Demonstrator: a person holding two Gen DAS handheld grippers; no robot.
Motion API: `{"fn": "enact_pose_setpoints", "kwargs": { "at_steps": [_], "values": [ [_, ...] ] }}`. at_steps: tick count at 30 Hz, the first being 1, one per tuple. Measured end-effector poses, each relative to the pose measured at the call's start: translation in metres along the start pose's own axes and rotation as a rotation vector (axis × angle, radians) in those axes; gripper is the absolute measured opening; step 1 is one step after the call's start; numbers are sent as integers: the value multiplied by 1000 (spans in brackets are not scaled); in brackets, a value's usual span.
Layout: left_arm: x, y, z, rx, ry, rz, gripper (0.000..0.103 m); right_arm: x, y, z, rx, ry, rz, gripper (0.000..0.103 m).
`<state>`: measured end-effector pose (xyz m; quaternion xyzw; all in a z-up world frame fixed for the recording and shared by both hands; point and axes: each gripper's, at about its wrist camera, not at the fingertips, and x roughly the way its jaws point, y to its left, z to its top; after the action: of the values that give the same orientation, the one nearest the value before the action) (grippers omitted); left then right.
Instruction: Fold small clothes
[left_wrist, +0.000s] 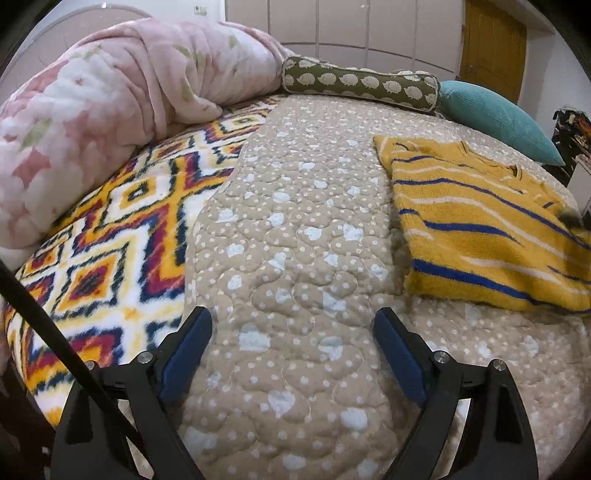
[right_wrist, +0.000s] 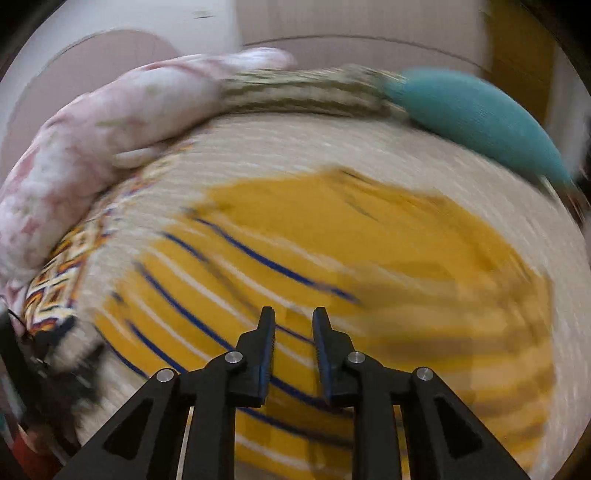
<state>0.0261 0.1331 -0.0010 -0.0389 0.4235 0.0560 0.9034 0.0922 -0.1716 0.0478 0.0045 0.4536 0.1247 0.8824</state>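
A yellow knit sweater (left_wrist: 480, 229) with blue and white stripes lies folded on the beige quilted bedspread (left_wrist: 295, 240), to the right of my left gripper (left_wrist: 292, 314). That gripper hovers over bare quilt, wide open, with nothing between its blue pads (left_wrist: 184, 354). The right wrist view is smeared by motion. In it my right gripper (right_wrist: 294, 312) hangs just above the sweater (right_wrist: 295, 240), its fingers a narrow gap apart. No cloth shows between them.
A rolled pink fleece blanket (left_wrist: 110, 110) lies at the back left. A hedgehog-print bolster (left_wrist: 360, 83) and a teal pillow (left_wrist: 498, 118) line the far edge. A bright diamond-patterned blanket (left_wrist: 110, 240) covers the bed's left side. A wooden door (left_wrist: 493, 44) stands behind.
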Motion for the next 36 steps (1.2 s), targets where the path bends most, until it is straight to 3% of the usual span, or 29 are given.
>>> {"fn": "enact_pose_setpoints", "kwargs": {
  "at_steps": [3,4,5,7,9,10,12,14,23,31,36],
  "values": [
    [-18,6,1,-45,-4,-27,88,-18,-70,-29,164,-2,-13,22],
    [-29,6,0,-56,-15,-27,88,-27,-91,-38,216,-19,2,16],
    [-35,5,0,-57,-19,-25,88,-37,-109,-46,267,-37,16,17],
    [-50,1,0,-61,-22,-18,88,-56,-140,-61,345,-75,-50,22],
    [-60,-3,1,-67,-23,-27,88,-73,-164,-74,417,-122,-24,22],
    [-67,-8,1,-68,-24,-42,88,-81,-174,-82,460,-142,6,25],
    [-75,-17,2,-61,-28,-63,88,-97,-189,-97,525,-186,35,41],
    [-84,-34,4,-37,-29,-91,88,-107,-196,-111,554,-222,61,52],
    [-94,-92,-1,60,-5,-147,88,-107,-193,-157,630,-225,202,56],
    [-90,-100,-7,60,35,-156,88,-73,-183,-151,650,-201,248,61],
    [-89,-125,13,121,13,-212,88,-60,-176,-140,658,-196,259,61]
  ]
}}
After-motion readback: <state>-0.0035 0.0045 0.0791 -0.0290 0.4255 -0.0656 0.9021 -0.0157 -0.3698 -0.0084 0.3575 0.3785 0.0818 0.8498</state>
